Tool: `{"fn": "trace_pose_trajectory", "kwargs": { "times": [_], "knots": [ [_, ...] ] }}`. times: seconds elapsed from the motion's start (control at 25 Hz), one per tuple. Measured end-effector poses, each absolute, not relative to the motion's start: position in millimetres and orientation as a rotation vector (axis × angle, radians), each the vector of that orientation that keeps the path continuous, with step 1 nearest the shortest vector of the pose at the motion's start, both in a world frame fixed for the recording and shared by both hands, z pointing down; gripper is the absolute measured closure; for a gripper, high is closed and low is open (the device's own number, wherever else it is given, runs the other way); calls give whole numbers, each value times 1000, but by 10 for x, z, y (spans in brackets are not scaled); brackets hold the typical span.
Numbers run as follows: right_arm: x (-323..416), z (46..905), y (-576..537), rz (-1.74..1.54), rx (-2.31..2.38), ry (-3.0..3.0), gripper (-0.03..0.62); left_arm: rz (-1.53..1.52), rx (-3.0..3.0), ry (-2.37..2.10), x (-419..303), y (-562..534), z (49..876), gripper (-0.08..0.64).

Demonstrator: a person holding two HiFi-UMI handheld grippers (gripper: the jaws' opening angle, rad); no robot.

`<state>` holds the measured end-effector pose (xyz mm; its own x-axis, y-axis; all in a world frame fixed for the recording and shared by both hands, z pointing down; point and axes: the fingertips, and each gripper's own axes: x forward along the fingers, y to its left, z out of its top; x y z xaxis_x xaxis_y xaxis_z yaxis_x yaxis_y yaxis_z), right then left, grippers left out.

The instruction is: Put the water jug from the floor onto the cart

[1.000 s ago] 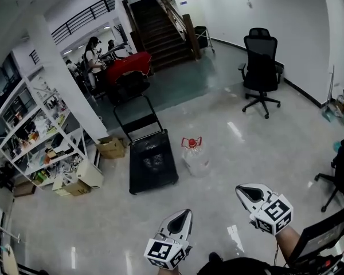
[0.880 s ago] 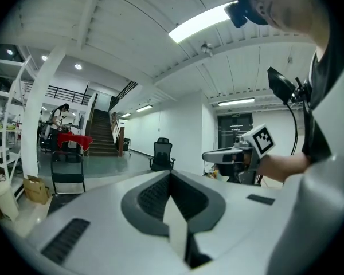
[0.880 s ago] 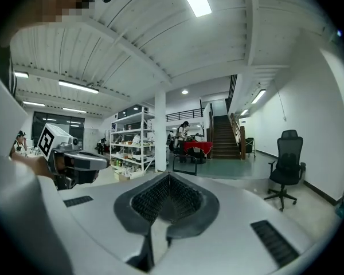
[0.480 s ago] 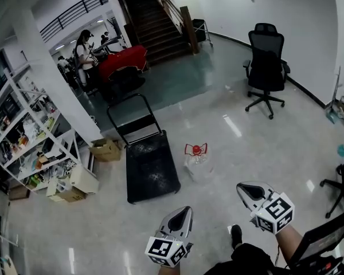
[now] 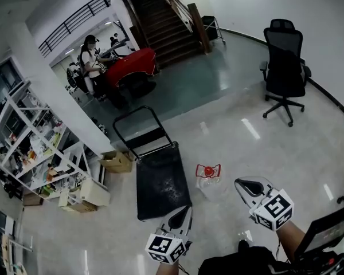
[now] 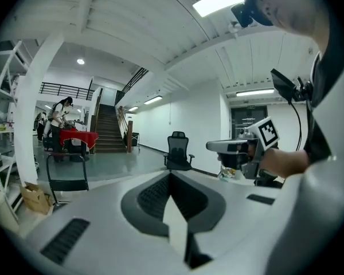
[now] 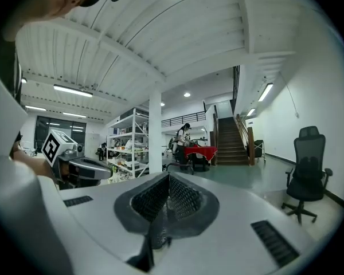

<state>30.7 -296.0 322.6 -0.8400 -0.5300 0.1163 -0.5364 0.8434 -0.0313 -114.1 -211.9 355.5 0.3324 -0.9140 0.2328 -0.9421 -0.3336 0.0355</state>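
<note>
1. Plastic, clear, with a red cap and red handle frame: the water jug [image 5: 209,183] is recorded standing upright on the pale glossy floor [image 5: 246,136], just beside the right edge of the cart [image 5: 160,179].
2. No part of the task is judged done. The cart's black deck is seen bare, and the jug is untouched.
3. The left gripper [image 5: 185,211] is noted with its jaws pressed together and nothing between them. The right gripper [image 5: 242,183] is likewise closed on nothing. Both are held level, short of the jug, with the right one nearer to it.
4. Steps judged left: jaws to be spread, the jug to be reached and gripped (probably at the red handle), lifted, and set down on the deck.
5. Edges: the cart's upright push handle is at its far end, so the deck is open along its near and right sides. A short sideways carry over the deck's right edge is expected.
6. Room: open floor is seen in front of and to the right of the jug. The office chair [image 5: 284,67] is well apart. Cardboard boxes [image 5: 117,161] and shelving [image 5: 28,148] crowd the cart's left side only.
</note>
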Motion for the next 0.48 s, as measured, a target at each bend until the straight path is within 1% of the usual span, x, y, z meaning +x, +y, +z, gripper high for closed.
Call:
{"fn": "trace_pose_trajectory", "kwargs": {
  "times": [0.28, 0.48],
  "knots": [
    [-30, 3390, -3986, 176, 827, -2904, 591, 251, 2371, -1731, -1519, -3058, 3637, 560],
    [-409, 3507, -4615, 181, 865, -2883, 591, 236, 2395, -1698, -1907, -3729, 3752, 560]
  ]
}}
